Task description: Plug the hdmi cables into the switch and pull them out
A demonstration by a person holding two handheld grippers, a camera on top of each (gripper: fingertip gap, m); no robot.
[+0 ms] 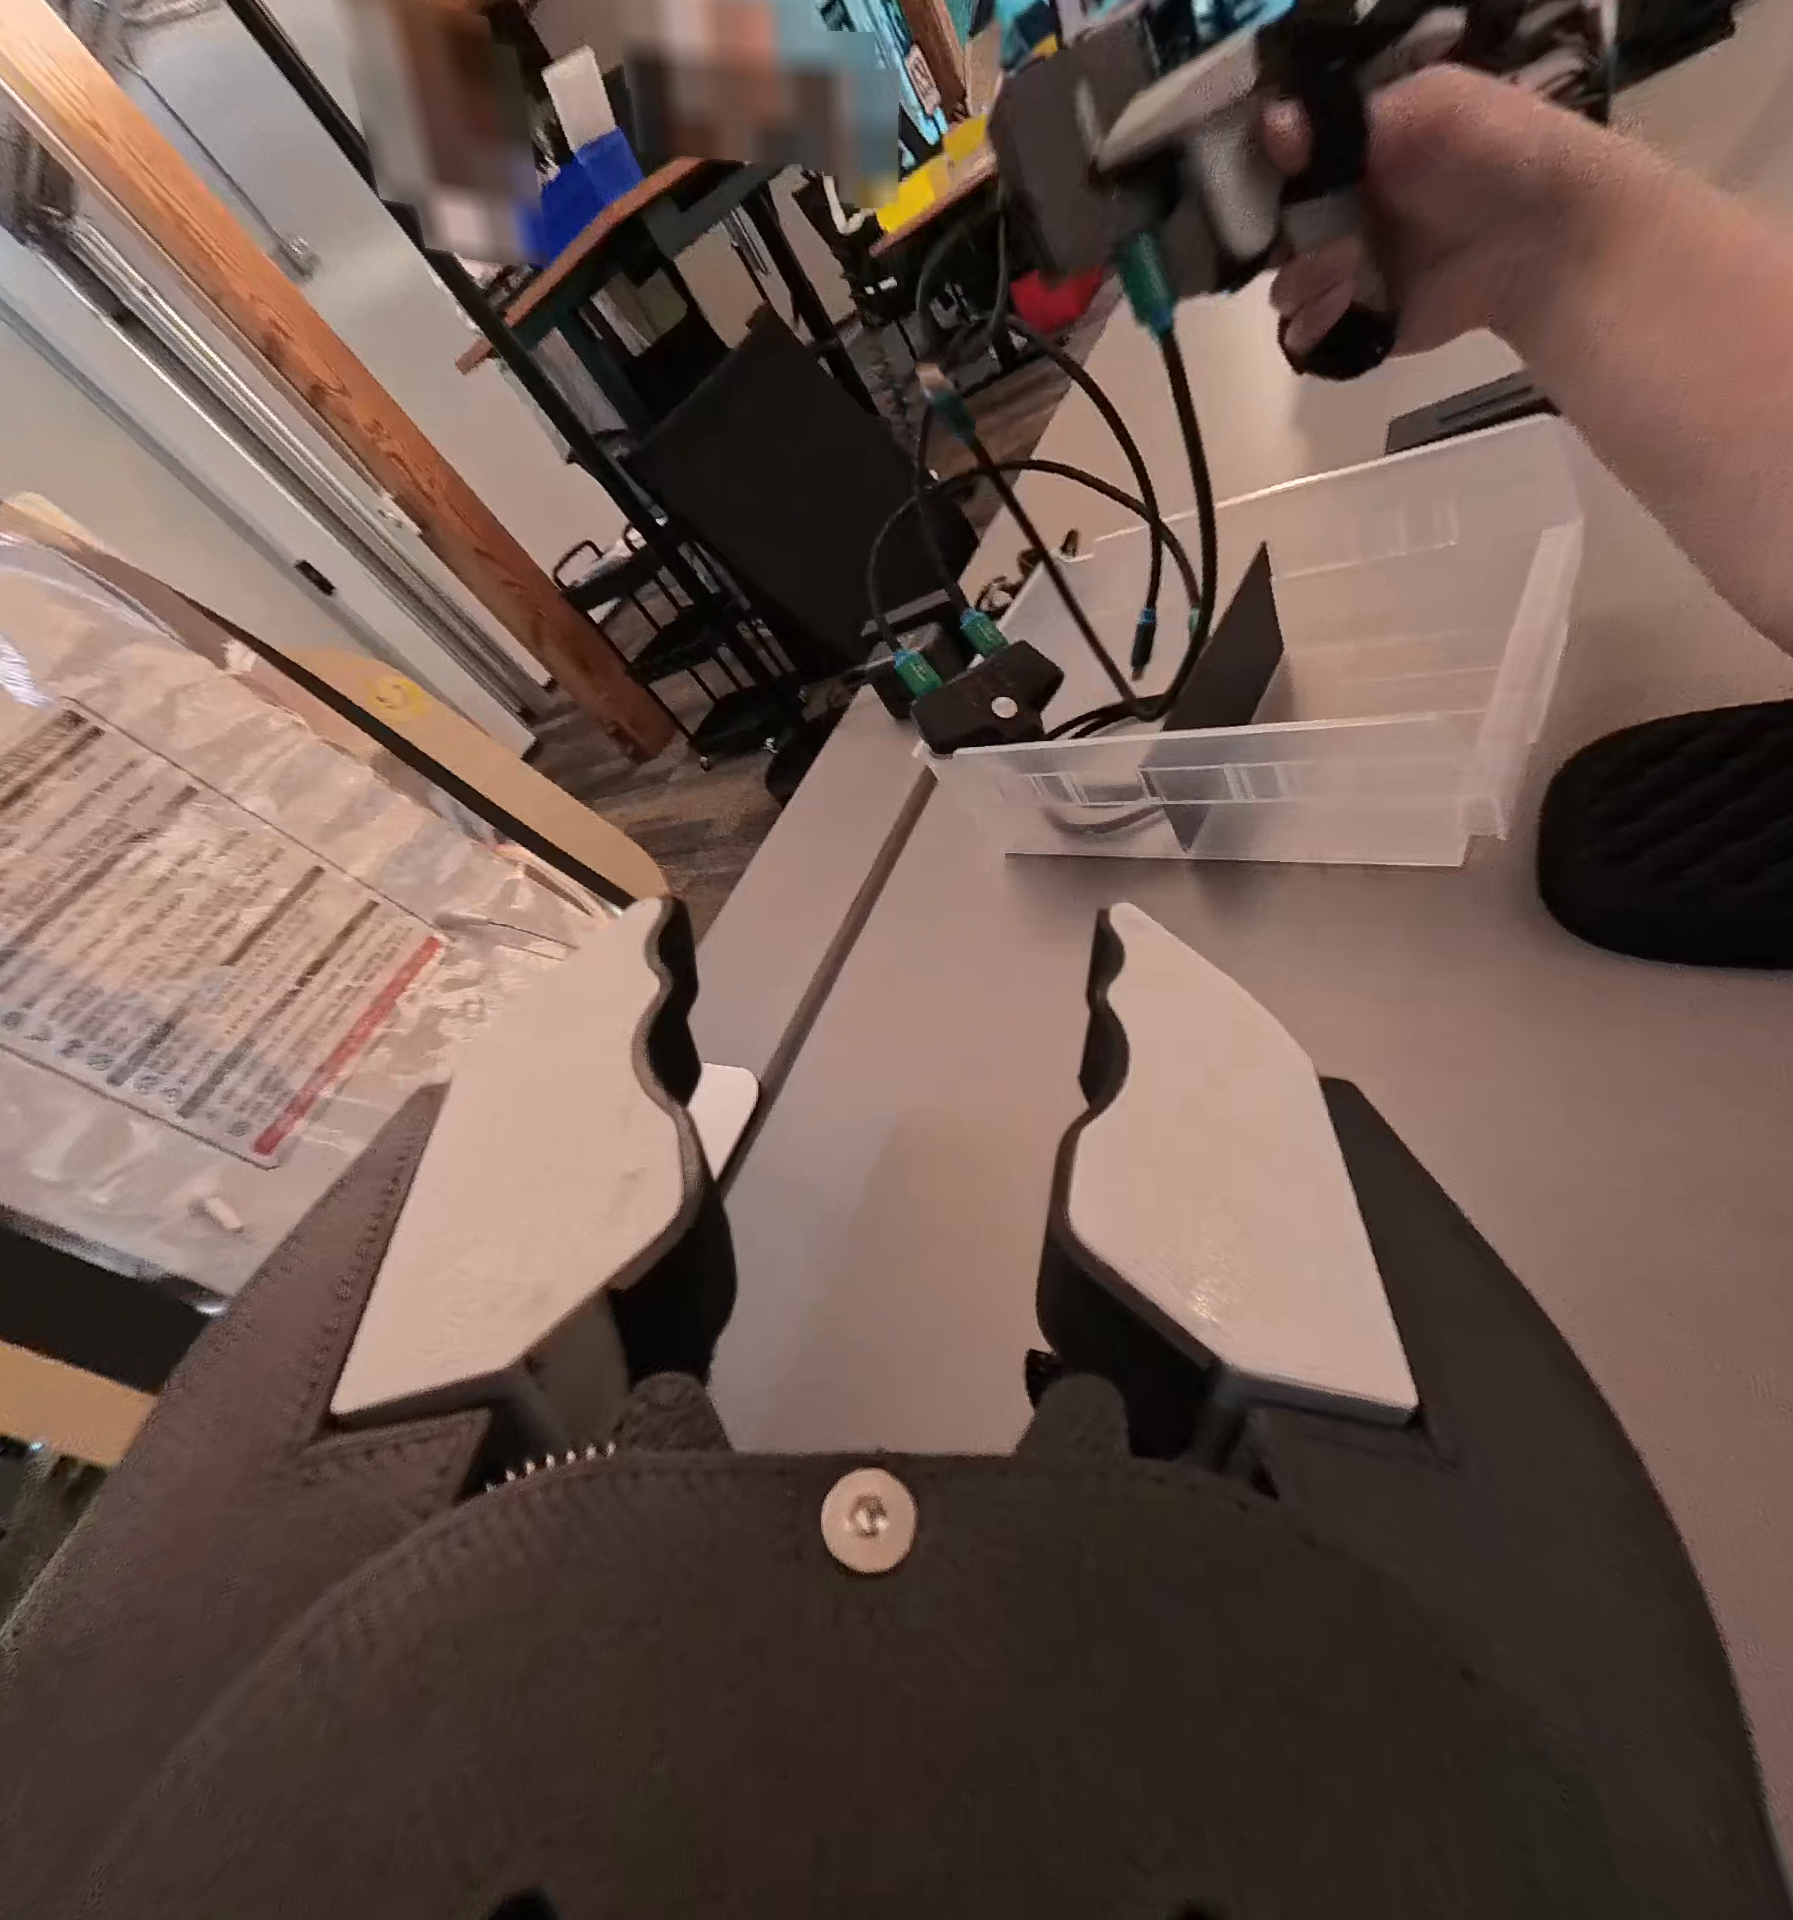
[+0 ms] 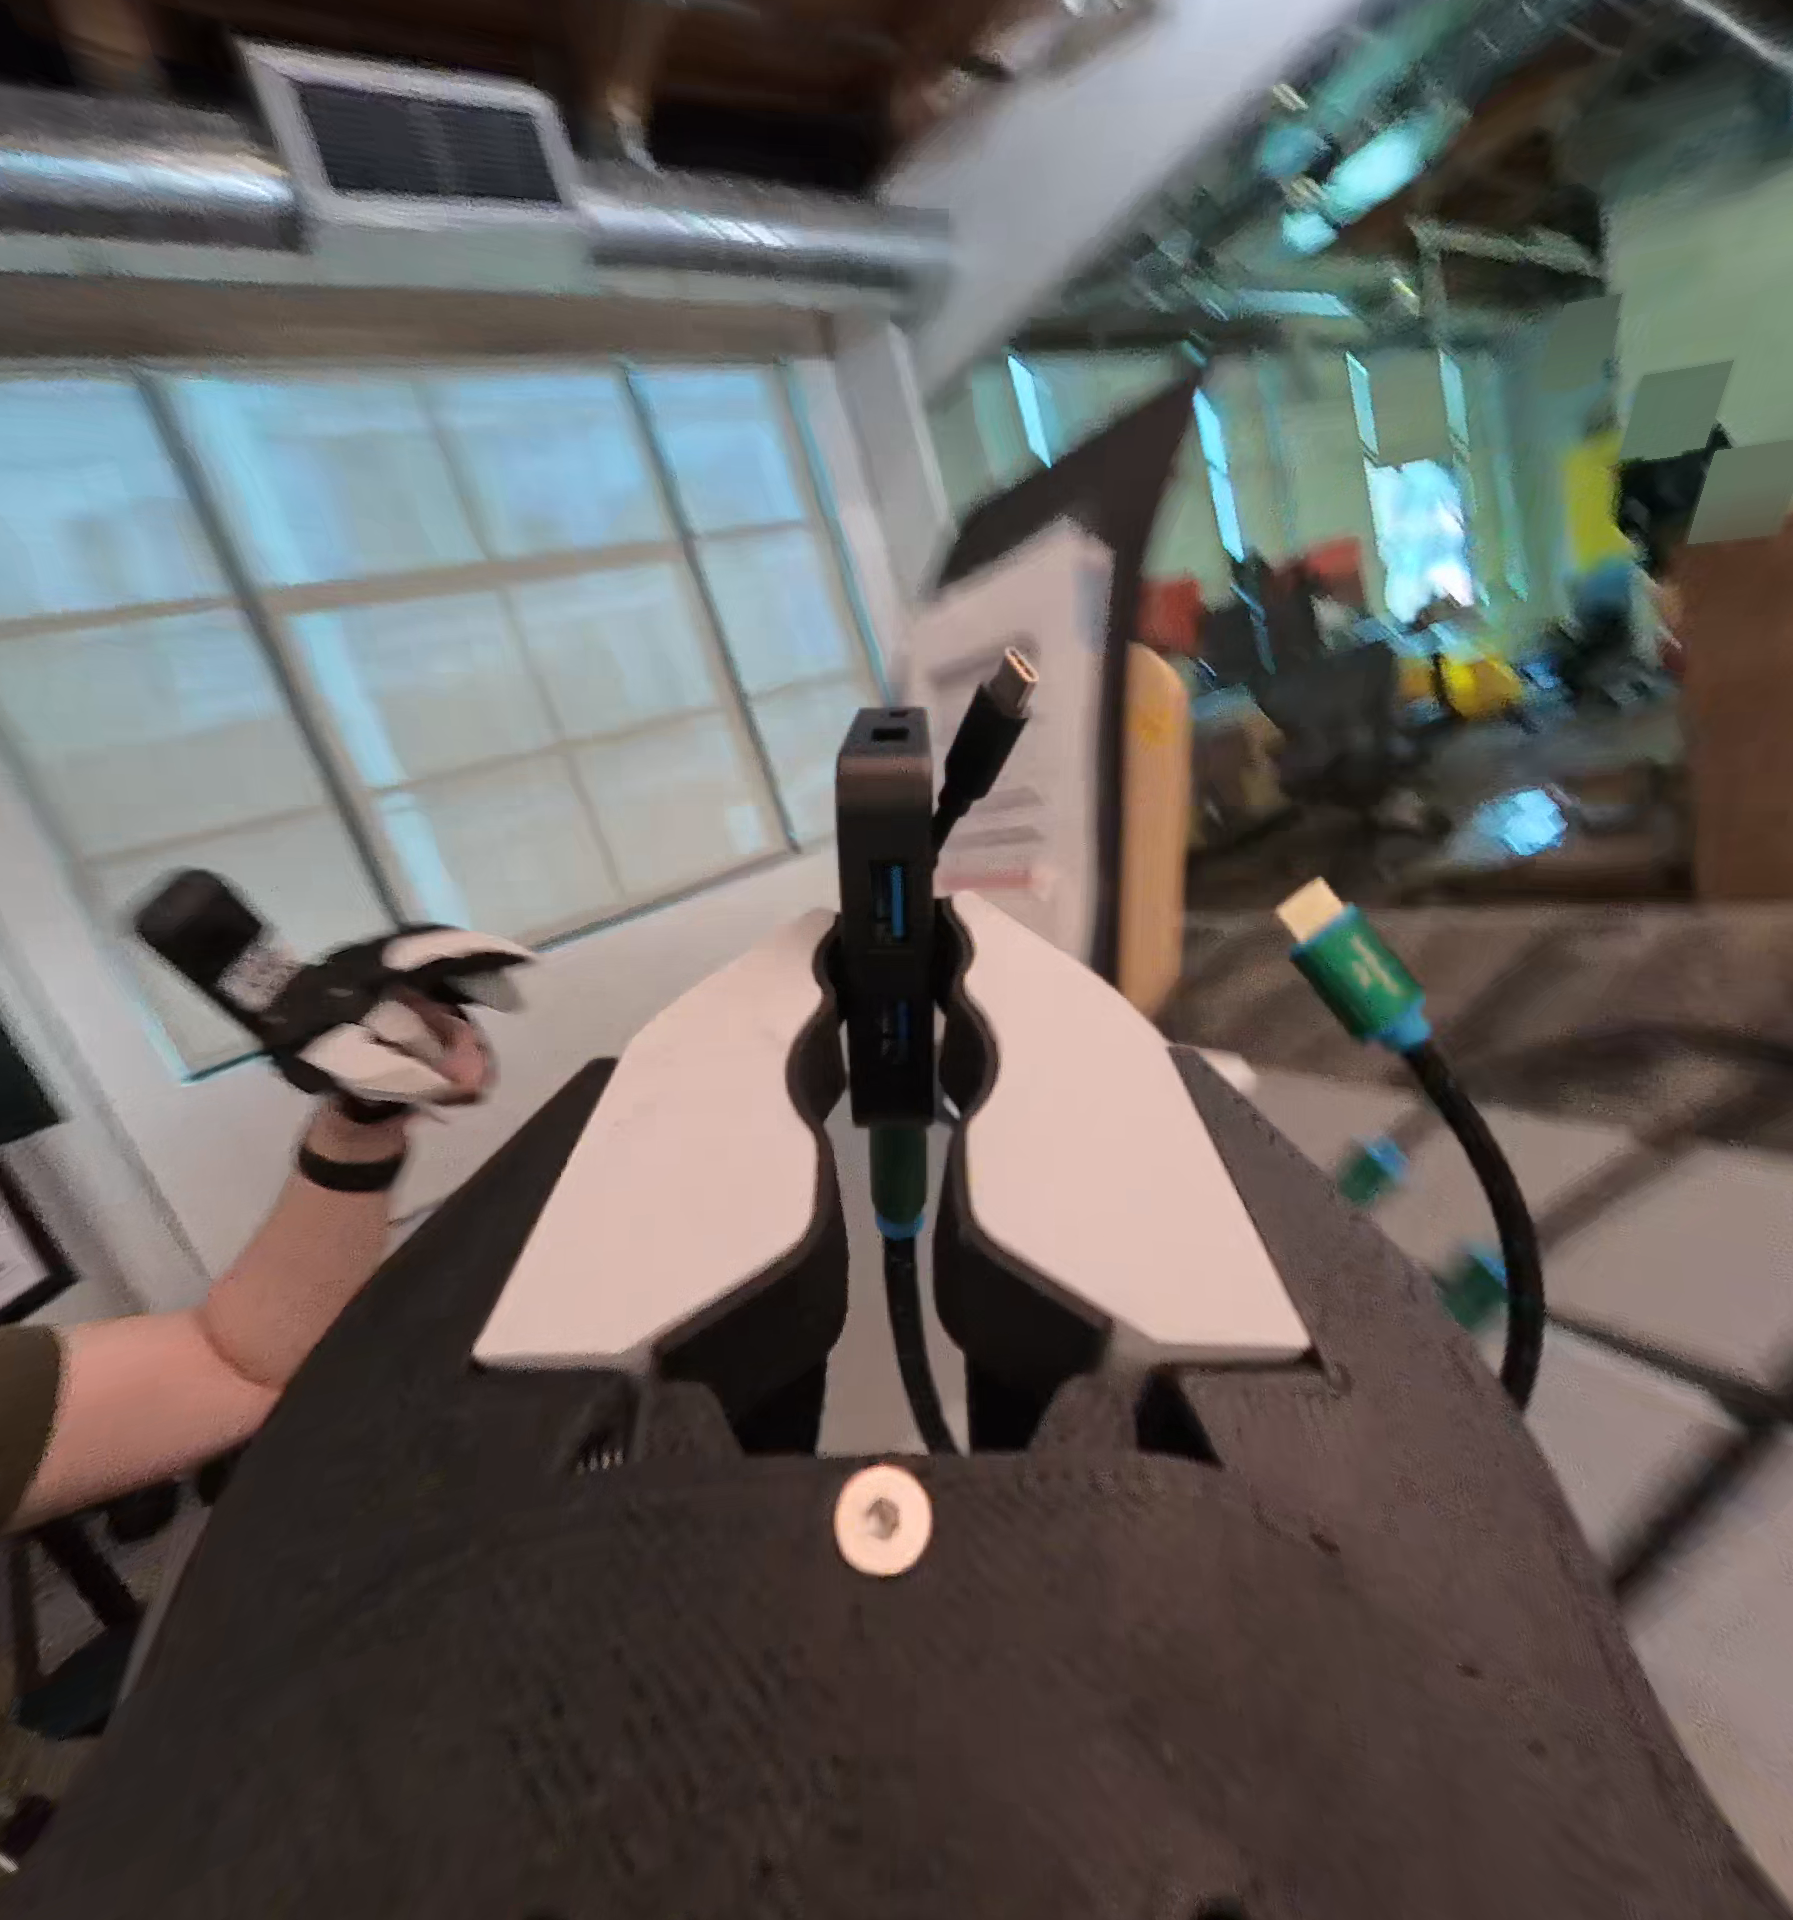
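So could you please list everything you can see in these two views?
Adapter: one, black, clamped in the right claw, raised.
Adapter on table: one, black, two cables plugged in.
Loose plug: one, green, hanging right of the raised adapter.
Tray: one, clear, on the grey table.
Bag: one, clear, left.
Left claw: open, empty, above the table.
Hand: holds the right claw.

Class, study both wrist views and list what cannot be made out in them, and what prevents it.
- Right wrist view: the lower end of the black switch, covered by the right gripper fingers.
- Right wrist view: the far room, smeared by motion blur.
- Left wrist view: contents of the clear tray behind its black divider.
- Left wrist view: the second switch ports, too small.
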